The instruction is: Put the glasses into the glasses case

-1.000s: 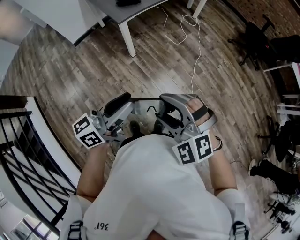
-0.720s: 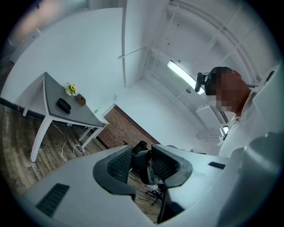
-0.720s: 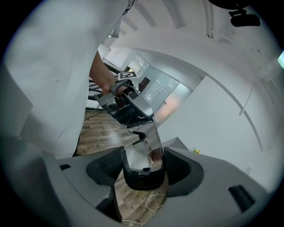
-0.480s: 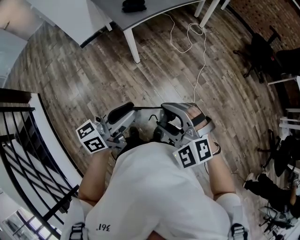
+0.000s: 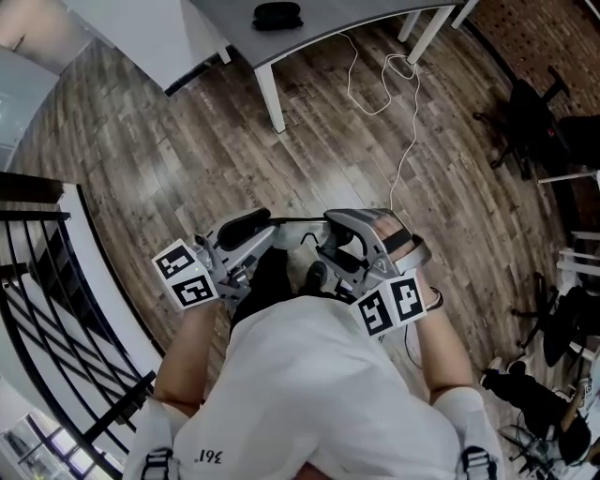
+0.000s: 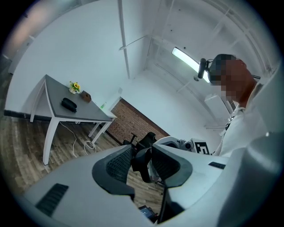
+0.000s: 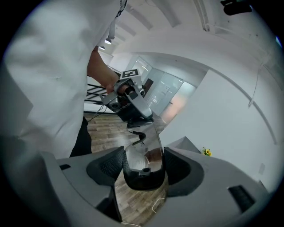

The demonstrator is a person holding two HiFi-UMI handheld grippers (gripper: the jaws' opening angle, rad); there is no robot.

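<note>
Glasses (image 7: 140, 176): held near the body, well apart from the glasses case (image 5: 277, 13) on the far table (image 5: 356, 9). Right gripper (image 7: 143, 165) clamped on the lens end, left gripper (image 6: 141, 163) on a temple. Risk: opposed pulling bends the frame.

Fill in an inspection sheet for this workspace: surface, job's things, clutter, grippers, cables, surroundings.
Surface: grey white-legged table, ahead of the person.
Job's things: dark oval glasses case on the table; black-framed clear-lens glasses held in the air between both grippers.
Clutter: small yellow flowers and small brown box near the case.
Grippers: left gripper and right gripper, jaws shut on opposite ends of the glasses.
Cables: white cable looped on the floor.
Surroundings: wood-plank floor, black railing, black office chair.
</note>
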